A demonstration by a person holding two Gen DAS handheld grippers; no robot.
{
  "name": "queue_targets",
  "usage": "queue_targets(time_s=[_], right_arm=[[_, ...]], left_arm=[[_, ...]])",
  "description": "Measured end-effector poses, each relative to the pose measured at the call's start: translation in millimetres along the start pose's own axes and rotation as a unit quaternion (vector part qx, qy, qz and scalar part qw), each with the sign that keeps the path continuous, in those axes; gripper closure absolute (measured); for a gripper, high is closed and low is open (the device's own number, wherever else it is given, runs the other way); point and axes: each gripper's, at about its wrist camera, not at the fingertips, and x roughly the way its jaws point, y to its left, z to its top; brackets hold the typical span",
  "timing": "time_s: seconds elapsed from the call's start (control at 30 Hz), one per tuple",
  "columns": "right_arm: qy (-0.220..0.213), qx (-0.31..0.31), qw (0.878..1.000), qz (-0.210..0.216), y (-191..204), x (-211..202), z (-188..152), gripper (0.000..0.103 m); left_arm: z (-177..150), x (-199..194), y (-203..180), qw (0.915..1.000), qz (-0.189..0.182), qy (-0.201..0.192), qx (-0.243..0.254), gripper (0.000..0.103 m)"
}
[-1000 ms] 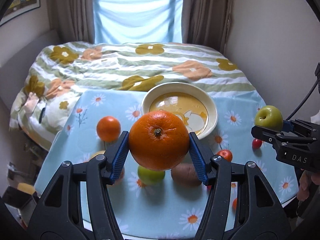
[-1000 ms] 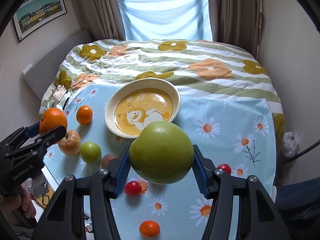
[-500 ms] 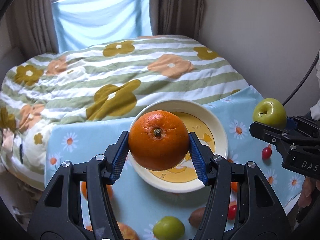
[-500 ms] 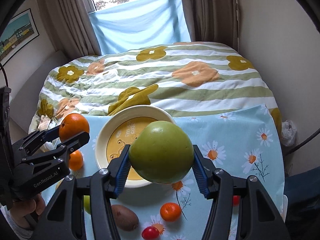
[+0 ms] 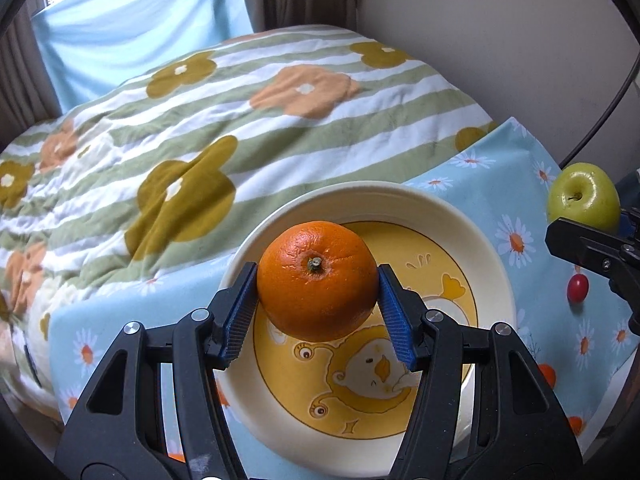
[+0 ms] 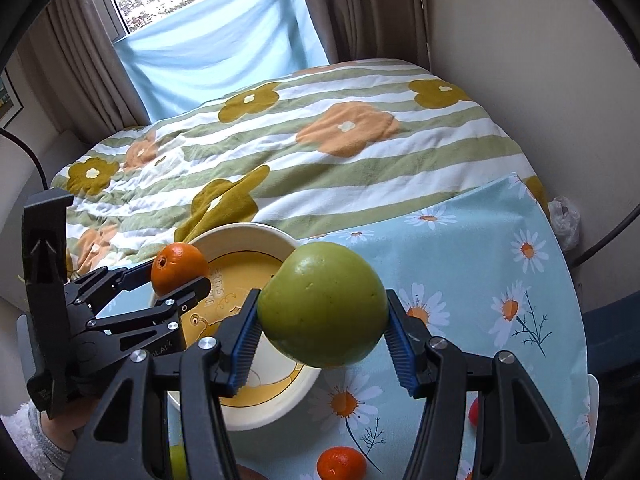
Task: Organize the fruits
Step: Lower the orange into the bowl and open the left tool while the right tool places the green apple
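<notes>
One large round orange (image 5: pixel 318 280), one green apple (image 6: pixel 324 304), one small orange mandarin (image 6: pixel 341 462), one small red cherry tomato (image 5: pixel 577 288), one cream plate with a yellow cartoon centre (image 5: pixel 472 236), and two black grippers with blue pads.

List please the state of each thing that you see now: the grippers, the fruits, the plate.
left hand-held gripper: shut on orange
orange: held above the plate
right hand-held gripper: shut on green apple
green apple: held in the air, beside the plate
plate: upright on the daisy cloth, no fruit in it
</notes>
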Motion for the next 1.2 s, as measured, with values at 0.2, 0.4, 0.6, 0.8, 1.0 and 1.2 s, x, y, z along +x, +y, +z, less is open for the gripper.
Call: queue_targets(time_s=[0.2, 0.4, 0.6, 0.8, 1.0, 1.2], right_arm=[[0.005, 0.021, 1.000, -0.013, -7, 6, 0, 0.049], [0.006, 0.034, 0.999, -0.019, -12, 11, 1, 0.049], [0.000, 0.040, 0.999, -0.024, -13, 4, 2, 0.049], [-0.005, 0.030, 0.999, -0.022, -9, -2, 7, 0.049], [-0.005, 0.009, 1.000, -0.008, 6, -2, 12, 0.049], [0.002, -0.030, 0.999, 0.011, 30, 10, 21, 0.049]], left_arm=[[3, 19, -1, 0.9998, -0.005, 0.015, 0.016, 0.039], [6, 17, -5, 0.9995, 0.002, 0.002, 0.032, 0.002], [14, -5, -3, 0.9991, -0.002, -0.026, 0.034, 0.000], [13, -23, 11, 0.9995, 0.003, -0.029, 0.011, 0.000], [7, -47, 32, 0.9989, 0.013, -0.040, -0.020, 0.000], [-12, -69, 54, 0.9975, 0.032, -0.045, -0.043, 0.000]])
